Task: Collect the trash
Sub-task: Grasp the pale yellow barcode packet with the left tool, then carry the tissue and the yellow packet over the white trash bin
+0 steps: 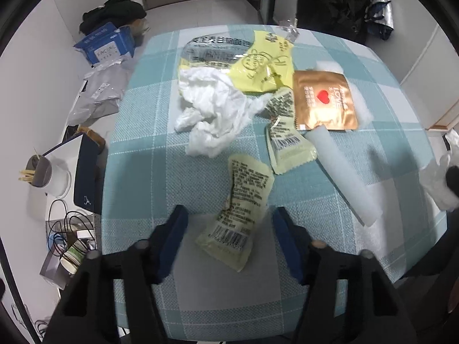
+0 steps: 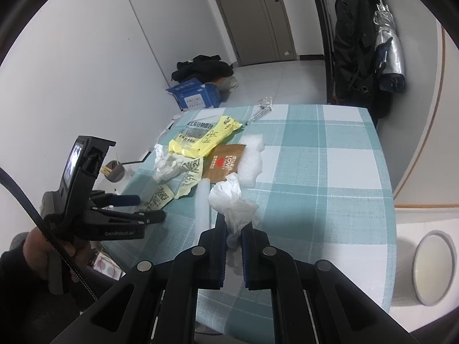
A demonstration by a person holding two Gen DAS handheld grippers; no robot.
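A teal checked table [image 1: 160, 177] carries the trash. My left gripper [image 1: 229, 220] points down over a pale yellow wrapper with a barcode [image 1: 241, 209]. The wrapper lies between the blue pads, which stand apart from it, so this gripper is open. Beyond it lie a second pale wrapper [image 1: 289, 149], a crumpled white tissue [image 1: 212, 109], a yellow bag [image 1: 264, 66], a gold packet with a red heart [image 1: 327, 100] and a white foam strip [image 1: 344, 177]. My right gripper [image 2: 233, 229] is shut on another crumpled white tissue [image 2: 232, 200], held just above the table.
A round white bin [image 2: 433, 269] stands on the floor to the right of the table. To the table's left are a blue box [image 1: 109, 43], grey bags, a cup of sticks [image 1: 43, 172] and cables. Dark coats [image 2: 355, 43] hang past the far edge.
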